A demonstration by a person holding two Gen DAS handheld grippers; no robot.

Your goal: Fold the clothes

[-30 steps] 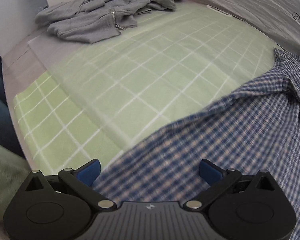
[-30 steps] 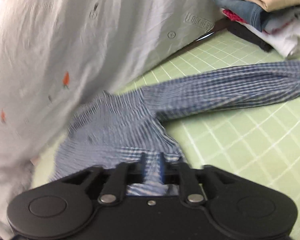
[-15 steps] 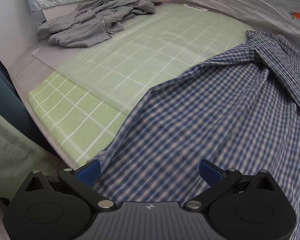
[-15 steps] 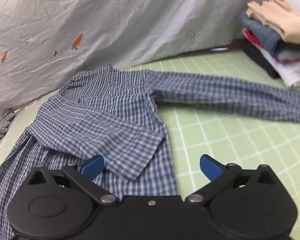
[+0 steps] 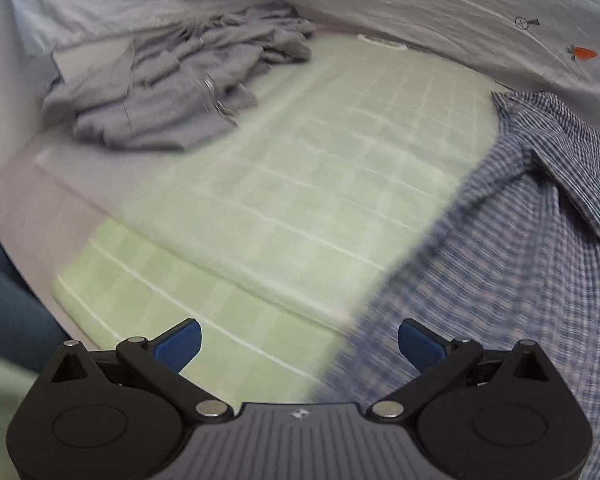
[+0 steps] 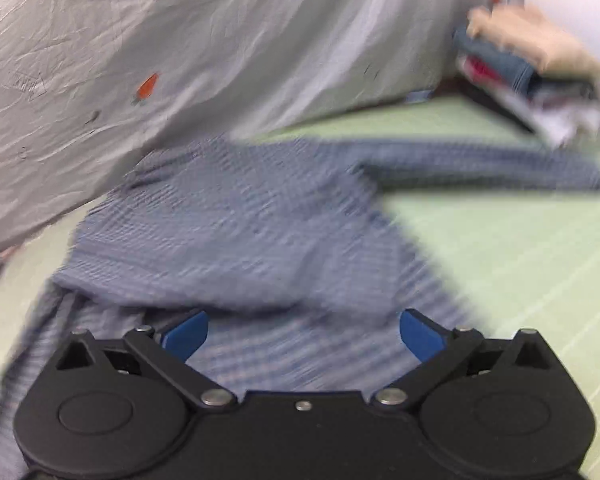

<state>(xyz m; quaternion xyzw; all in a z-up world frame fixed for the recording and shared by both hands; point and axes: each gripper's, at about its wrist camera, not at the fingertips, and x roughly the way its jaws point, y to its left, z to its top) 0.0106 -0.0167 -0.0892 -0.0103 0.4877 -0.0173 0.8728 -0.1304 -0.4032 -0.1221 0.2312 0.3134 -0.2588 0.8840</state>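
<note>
A blue checked shirt (image 6: 236, 232) lies spread on the green gridded mat (image 6: 520, 248), one sleeve (image 6: 480, 168) stretched out to the right and the other folded over its body. My right gripper (image 6: 303, 330) hovers over the shirt's lower part, open, with nothing between its blue pads. In the left wrist view the same shirt (image 5: 520, 248) fills the right side. My left gripper (image 5: 299, 344) is open above the shirt's left edge and the mat (image 5: 300, 184). Both views are blurred by motion.
A crumpled grey zip hoodie (image 5: 172, 92) lies at the mat's far left. A stack of folded clothes (image 6: 532, 80) sits at the far right. A white quilt with small carrot prints (image 6: 180, 48) runs along the back. Dark fabric (image 5: 4, 292) borders the mat's left.
My right gripper let go of the shirt cloth it pinched, opened wide and drew back and rightward. The left view swung right over the shirt, then back left toward the mat and hoodie.
</note>
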